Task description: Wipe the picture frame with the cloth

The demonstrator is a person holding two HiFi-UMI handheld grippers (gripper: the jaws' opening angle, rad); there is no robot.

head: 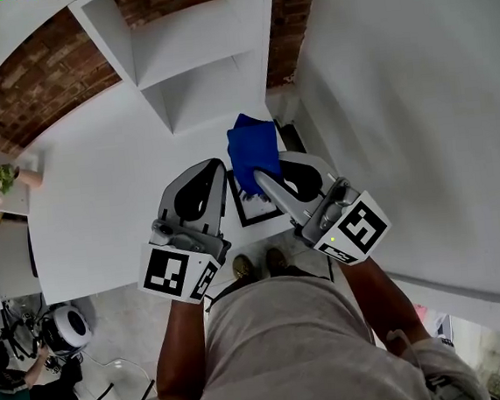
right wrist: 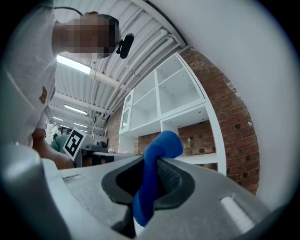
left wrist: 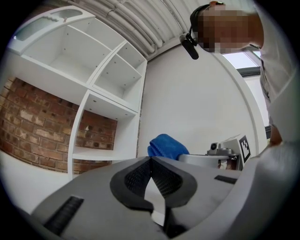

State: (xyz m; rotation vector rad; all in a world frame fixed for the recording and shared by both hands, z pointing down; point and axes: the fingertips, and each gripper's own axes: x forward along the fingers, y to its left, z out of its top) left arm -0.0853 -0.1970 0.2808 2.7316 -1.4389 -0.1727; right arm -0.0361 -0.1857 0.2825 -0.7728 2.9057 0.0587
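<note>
- Right gripper (right wrist: pixel 151 165) is clamping a folded blue cloth (head: pixel 253 153). Its bulk is sticking out past the tips, probably so fabric, not jaws, meets the glass.
- Left gripper (left wrist: pixel 151 160) is sitting with jaws fully together, nothing clearly pinched.
- Black-bordered picture frame with white mat (head: pixel 249 205) is showing lower centre, between both grippers, likely waiting for wiping.

A white worktop (head: pixel 100 200) ran out below the brick wall (head: pixel 37 92), grey floor (head: pixel 130 329) beside it. The black picture frame (head: pixel 253 210) showed over its near edge; whether it rested there was unclear.
</note>
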